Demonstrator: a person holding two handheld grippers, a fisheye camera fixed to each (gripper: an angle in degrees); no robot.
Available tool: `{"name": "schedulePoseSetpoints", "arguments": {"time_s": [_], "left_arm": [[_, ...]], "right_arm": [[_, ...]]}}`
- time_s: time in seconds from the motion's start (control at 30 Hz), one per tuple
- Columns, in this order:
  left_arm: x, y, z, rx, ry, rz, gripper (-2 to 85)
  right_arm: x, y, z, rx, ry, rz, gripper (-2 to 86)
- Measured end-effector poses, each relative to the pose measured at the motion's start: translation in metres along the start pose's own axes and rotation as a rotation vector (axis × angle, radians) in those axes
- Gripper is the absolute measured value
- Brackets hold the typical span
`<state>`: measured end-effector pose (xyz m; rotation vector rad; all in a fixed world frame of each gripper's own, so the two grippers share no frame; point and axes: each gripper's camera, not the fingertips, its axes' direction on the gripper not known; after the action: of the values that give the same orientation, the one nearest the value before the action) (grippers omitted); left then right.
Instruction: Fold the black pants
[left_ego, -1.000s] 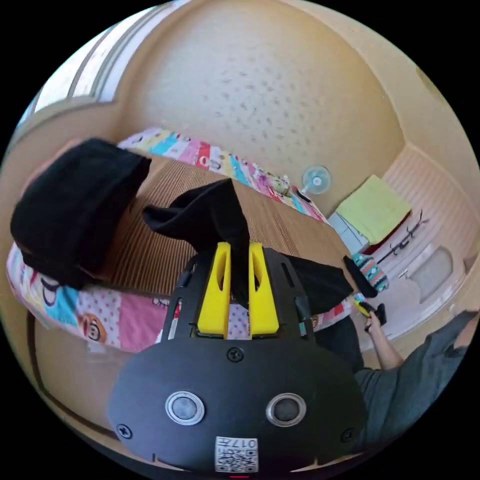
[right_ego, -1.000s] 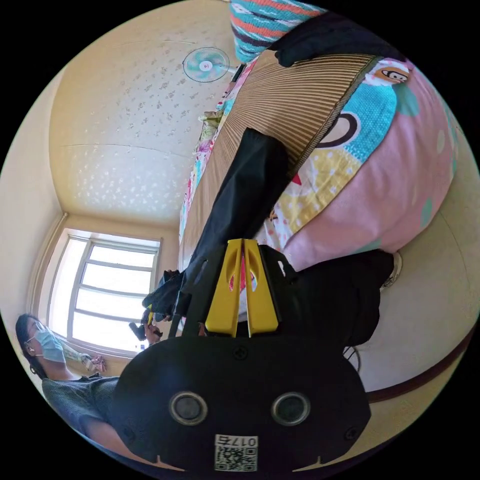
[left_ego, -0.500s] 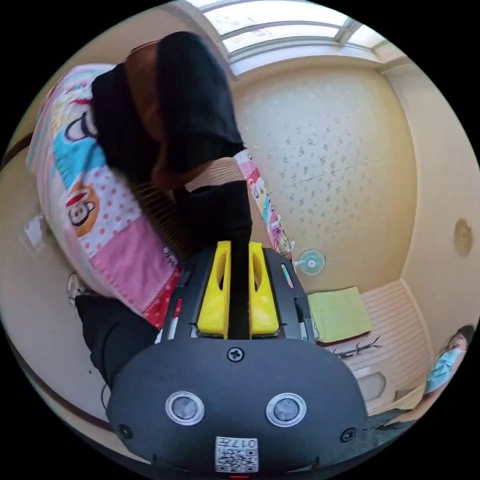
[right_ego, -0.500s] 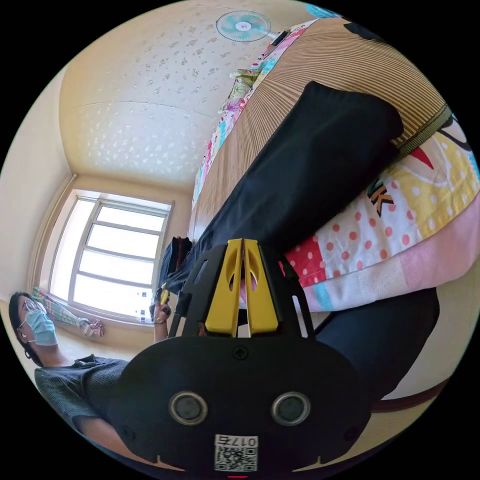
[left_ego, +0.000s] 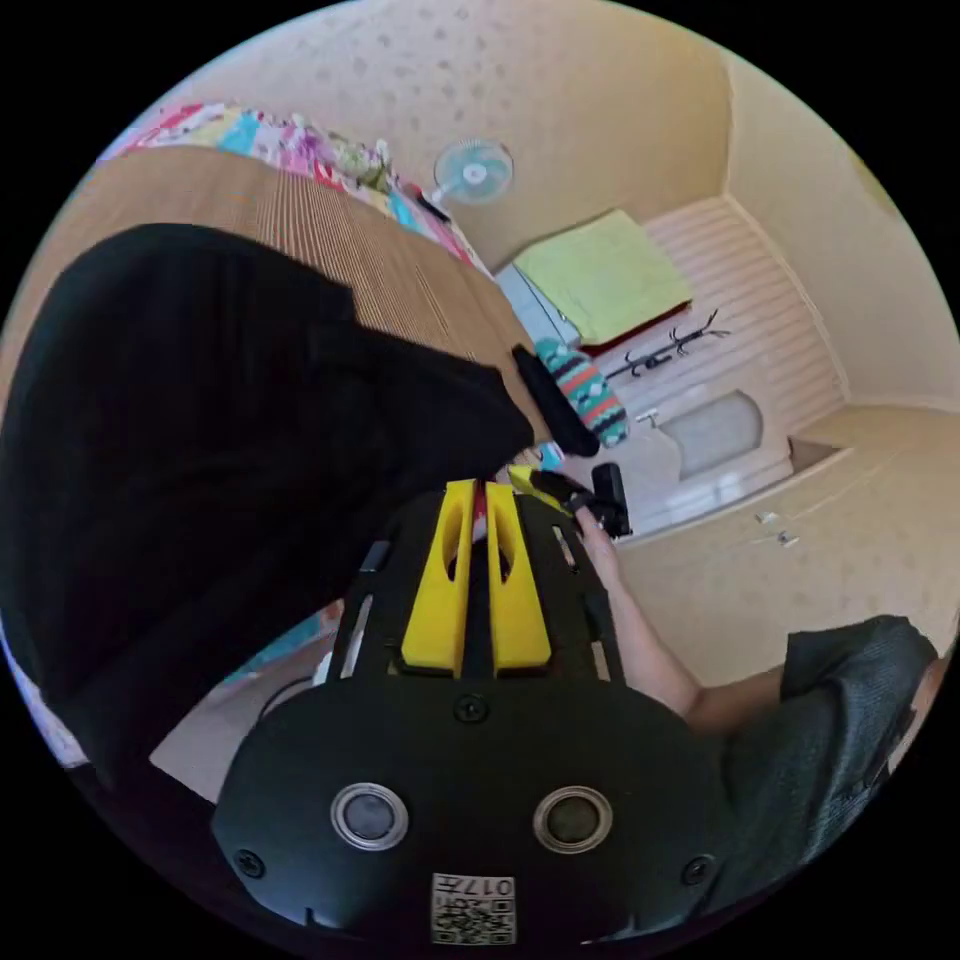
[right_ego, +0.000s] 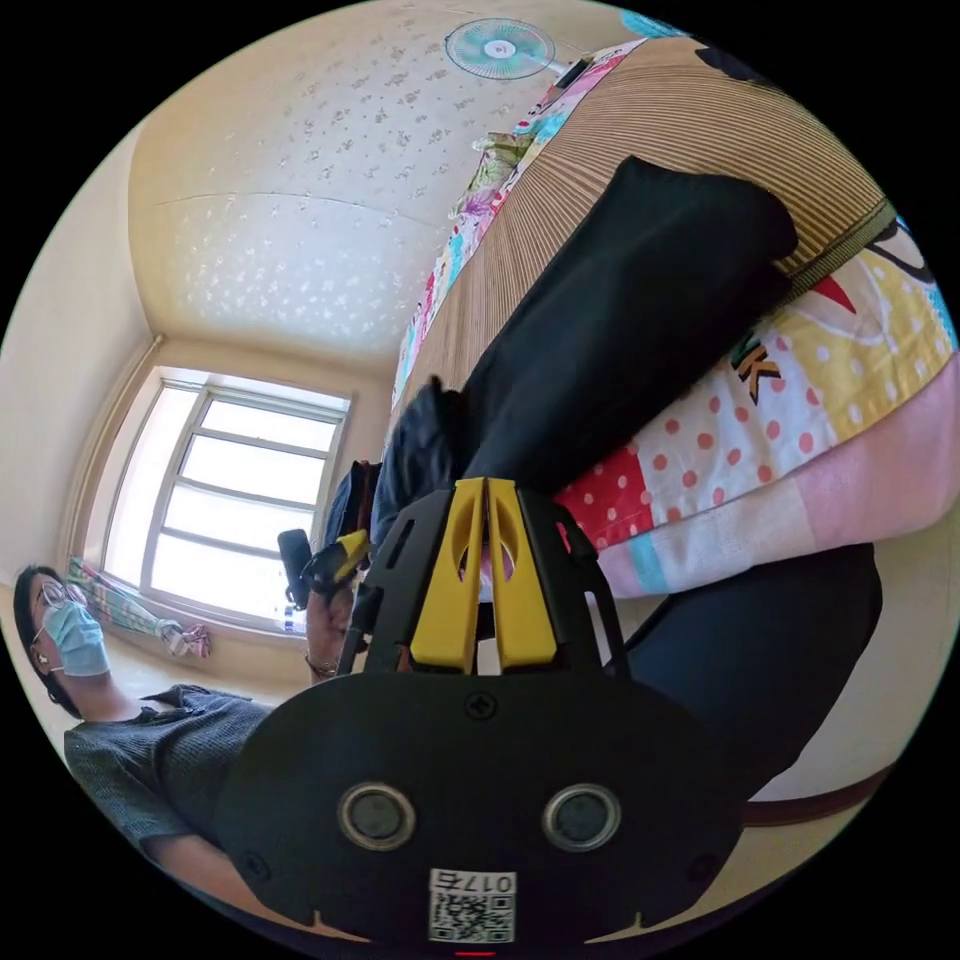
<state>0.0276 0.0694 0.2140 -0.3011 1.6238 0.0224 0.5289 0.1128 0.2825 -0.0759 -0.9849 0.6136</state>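
black pants (right_ego: 620, 330): on bed, beyond both grippers | left gripper (left_ego: 476, 490): pressed together | right gripper (right_ego: 486, 487): pinching pants

The right tongs (right_ego: 486, 487) are pinched on the black pants (right_ego: 620, 330), which drape across the bed (right_ego: 850, 340).

Pants (right_ego: 620, 330) on mat (right_ego: 640, 130) (atop bed (right_ego: 800, 400))

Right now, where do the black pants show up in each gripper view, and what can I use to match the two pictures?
Left gripper view: black pants cover the left half, draped over the striped mat.
Right gripper view: black pants run diagonally from centre toward upper right.
Shared landmark: the fan.
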Motion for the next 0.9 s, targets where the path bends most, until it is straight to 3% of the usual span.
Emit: {"name": "schedulePoseSetpoints", "arguments": {"time_s": [0.13,0.3,0.47,0.57,0.63,0.73,0.9], "left_arm": [[0.003,0.024,-0.024,-0.017,-0.169,0.048,5.7],[0.004,0.063,-0.116,0.232,-0.385,0.018,8.2],[-0.04,0.086,-0.182,0.367,-0.416,-0.161,10.1],[-0.076,0.105,-0.219,0.505,-0.331,-0.288,14.6],[-0.1,0.118,-0.234,0.585,-0.259,-0.377,18.1],[-0.14,0.124,-0.235,0.545,-0.185,-0.484,21.2],[-0.183,0.125,-0.192,0.385,-0.021,-0.563,20.6]], "right_arm": [[-0.007,-0.008,0.027,-0.062,-0.024,-0.06,5.2],[-0.029,-0.041,0.103,-0.176,-0.019,-0.177,11.3],[-0.034,-0.069,0.184,-0.352,-0.036,-0.219,7.6],[-0.057,-0.078,0.209,-0.505,-0.095,-0.238,4.2],[-0.084,-0.076,0.191,-0.465,-0.092,-0.312,3.4],[-0.103,-0.065,0.152,-0.372,-0.102,-0.336,2.4],[-0.035,-0.046,0.141,-0.412,0.273,-0.116,1.8]]}}
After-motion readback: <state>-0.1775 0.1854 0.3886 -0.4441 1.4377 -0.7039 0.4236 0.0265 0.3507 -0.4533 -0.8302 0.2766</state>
